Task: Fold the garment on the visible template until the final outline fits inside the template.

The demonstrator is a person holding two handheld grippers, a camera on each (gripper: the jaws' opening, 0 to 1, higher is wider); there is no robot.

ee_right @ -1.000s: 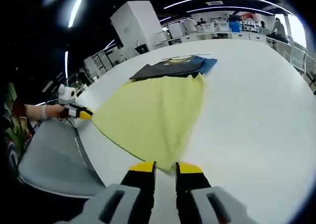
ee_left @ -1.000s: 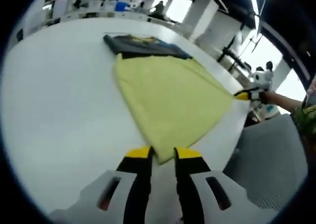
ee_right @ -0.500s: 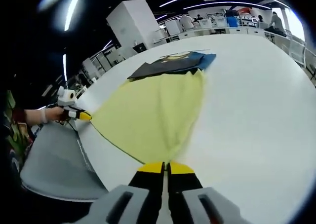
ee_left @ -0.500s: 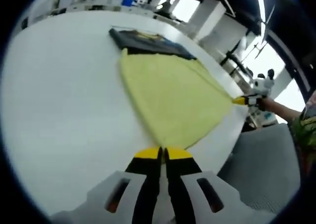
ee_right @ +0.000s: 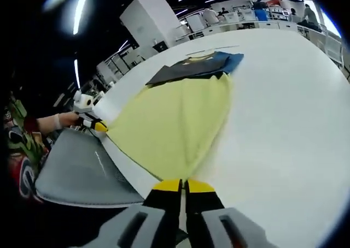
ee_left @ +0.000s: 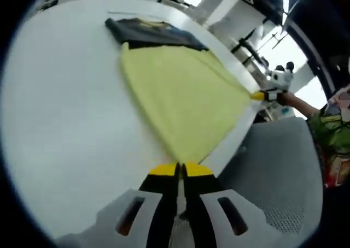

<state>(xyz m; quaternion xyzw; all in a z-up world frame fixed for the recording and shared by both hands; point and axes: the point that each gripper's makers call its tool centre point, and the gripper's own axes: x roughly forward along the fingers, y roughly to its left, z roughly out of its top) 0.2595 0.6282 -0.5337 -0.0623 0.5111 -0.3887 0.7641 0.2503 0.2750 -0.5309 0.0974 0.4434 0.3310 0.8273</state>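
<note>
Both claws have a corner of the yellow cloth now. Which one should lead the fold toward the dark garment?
Neither clearly: the left claw and right claw are each shut on a near corner of the yellow garment, about equally far from the dark garment. Moving both together seems best.

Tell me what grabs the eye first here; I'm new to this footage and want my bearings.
The yellow garment stands out, spread on the white table and stretched between two corners. The left gripper is shut on the near corner in its own view, the right gripper on the other. At the garment's far end lies a dark folded garment.
</note>
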